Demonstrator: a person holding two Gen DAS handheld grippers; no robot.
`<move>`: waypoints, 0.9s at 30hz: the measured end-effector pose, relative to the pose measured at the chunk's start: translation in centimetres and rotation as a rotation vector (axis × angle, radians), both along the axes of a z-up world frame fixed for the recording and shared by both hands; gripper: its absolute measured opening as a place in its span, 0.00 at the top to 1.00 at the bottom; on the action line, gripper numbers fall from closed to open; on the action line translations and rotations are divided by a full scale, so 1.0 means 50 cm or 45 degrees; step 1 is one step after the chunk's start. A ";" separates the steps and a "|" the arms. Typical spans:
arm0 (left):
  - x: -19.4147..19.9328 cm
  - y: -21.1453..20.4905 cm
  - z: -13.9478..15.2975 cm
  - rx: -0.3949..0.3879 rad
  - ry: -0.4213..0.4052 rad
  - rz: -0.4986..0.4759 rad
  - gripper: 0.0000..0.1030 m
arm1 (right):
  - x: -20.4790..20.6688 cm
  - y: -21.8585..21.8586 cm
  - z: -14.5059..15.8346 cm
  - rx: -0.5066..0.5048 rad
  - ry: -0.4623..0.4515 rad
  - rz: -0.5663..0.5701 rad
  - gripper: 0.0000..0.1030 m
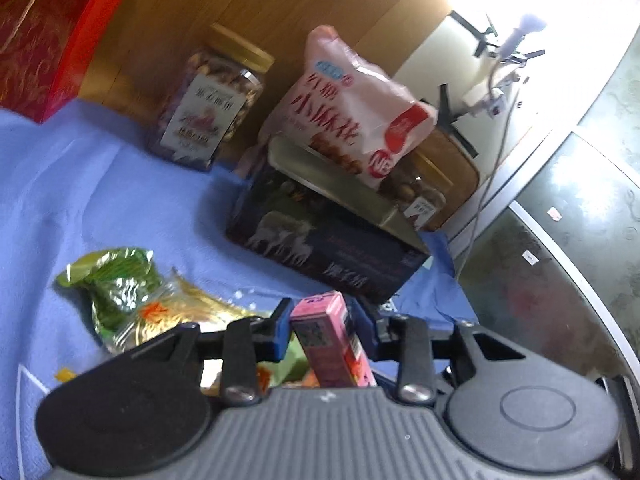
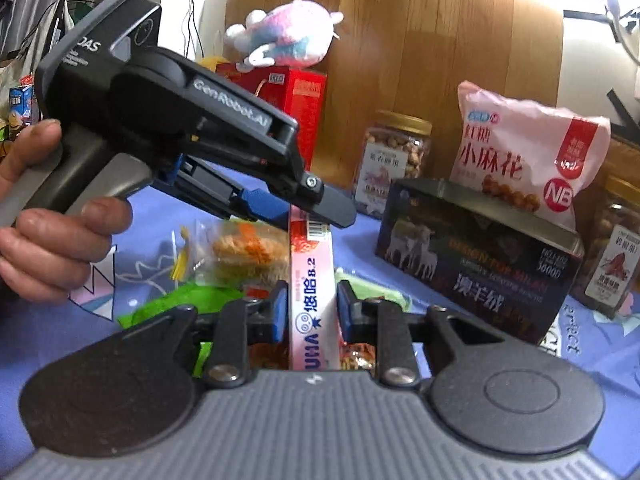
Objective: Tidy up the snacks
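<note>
Both tools (image 1: 320, 330) (image 2: 308, 312) clamp pink carton (image 2: 312, 280) beside dark box (image 2: 480, 256).

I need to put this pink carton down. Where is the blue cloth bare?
The cloth is bare between the red box, the nut jar and the dark box. It is crowded below the pink carton, where the green packet and yellow packet lie.

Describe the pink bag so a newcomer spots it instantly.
Find the blue cloth in front of the wooden board, then the dark box with white sheep on it. The pink bag stands in that box, between two nut jars; it alone is soft, with big red characters and an NB badge.
</note>
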State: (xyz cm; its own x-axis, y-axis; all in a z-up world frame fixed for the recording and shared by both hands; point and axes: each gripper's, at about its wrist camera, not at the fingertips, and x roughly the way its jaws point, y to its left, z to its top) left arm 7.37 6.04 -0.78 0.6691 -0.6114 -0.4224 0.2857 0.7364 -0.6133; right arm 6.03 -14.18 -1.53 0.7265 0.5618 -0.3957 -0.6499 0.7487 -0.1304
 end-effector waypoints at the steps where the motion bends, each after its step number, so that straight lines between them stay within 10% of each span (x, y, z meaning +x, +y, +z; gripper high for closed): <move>1: 0.001 0.002 -0.003 0.000 0.007 0.001 0.69 | -0.001 -0.003 -0.002 -0.007 0.001 -0.006 0.59; 7: 0.001 0.006 0.001 0.021 -0.012 0.010 0.69 | -0.025 -0.036 -0.016 0.003 0.073 0.009 0.55; 9: 0.003 0.008 0.004 0.008 -0.008 0.008 0.69 | -0.035 -0.049 -0.015 0.032 0.088 0.038 0.75; 12: 0.011 0.005 0.016 -0.017 -0.005 -0.015 0.69 | -0.035 -0.052 -0.011 0.040 0.072 0.028 0.76; 27: 0.227 -0.146 0.176 0.024 -0.316 0.042 0.66 | 0.202 -0.097 0.094 -0.264 -0.336 -0.188 0.75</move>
